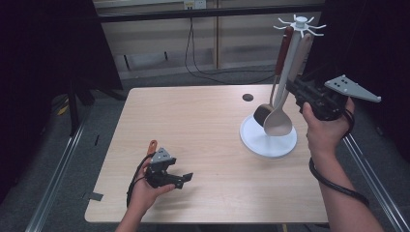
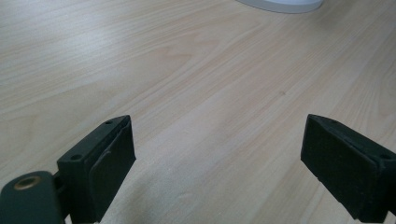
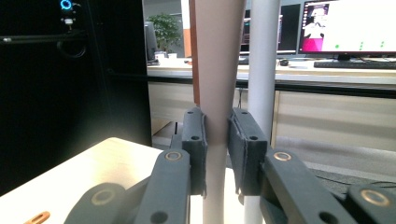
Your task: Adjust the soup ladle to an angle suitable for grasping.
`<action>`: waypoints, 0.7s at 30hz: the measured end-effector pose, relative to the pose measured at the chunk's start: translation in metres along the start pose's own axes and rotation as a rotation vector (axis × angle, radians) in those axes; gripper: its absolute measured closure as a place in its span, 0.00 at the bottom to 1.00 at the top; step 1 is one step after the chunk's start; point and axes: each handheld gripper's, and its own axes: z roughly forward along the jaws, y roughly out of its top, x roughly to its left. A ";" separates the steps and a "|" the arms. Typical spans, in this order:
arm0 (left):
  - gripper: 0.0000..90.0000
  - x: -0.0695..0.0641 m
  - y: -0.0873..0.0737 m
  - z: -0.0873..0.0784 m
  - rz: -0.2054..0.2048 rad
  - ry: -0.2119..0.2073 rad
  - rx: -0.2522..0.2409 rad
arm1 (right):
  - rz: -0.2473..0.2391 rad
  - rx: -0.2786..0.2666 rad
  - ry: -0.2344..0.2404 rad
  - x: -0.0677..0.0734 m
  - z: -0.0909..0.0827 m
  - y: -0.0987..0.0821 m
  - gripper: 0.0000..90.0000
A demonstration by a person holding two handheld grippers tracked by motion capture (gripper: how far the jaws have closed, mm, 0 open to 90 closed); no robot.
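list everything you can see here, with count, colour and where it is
table: one, light wood, centre of the high view
rack: one, white, round base on the table's right side, upright pole with hooks on top
spoon: one, beige, hanging from the rack, its handle between the right gripper's pads
ladle: one, dark bowl and reddish-brown handle, hanging from the rack behind the spoon
hole: one, dark, round, in the table top near its far edge
cable: one, black, on the floor beyond the table
monitor: one, lit, on a desk in the background of the right gripper view
plant: one, green, in that background
left gripper: one, black, open, low over the table's near left
right gripper: one, black, shut on the spoon's handle
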 end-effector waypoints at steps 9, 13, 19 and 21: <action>0.11 0.001 0.000 0.000 0.003 0.002 0.005 | -0.002 0.018 -0.009 -0.004 0.008 0.000 0.87; 0.11 0.001 0.000 0.000 0.004 0.001 0.007 | -0.003 0.033 -0.014 -0.006 0.012 -0.002 0.87; 0.11 0.001 0.000 0.000 0.004 0.003 0.006 | -0.008 0.022 -0.026 -0.007 0.015 -0.006 0.86; 0.11 0.001 0.000 -0.001 0.004 0.002 0.004 | -0.006 0.012 -0.025 -0.007 0.015 -0.007 0.86</action>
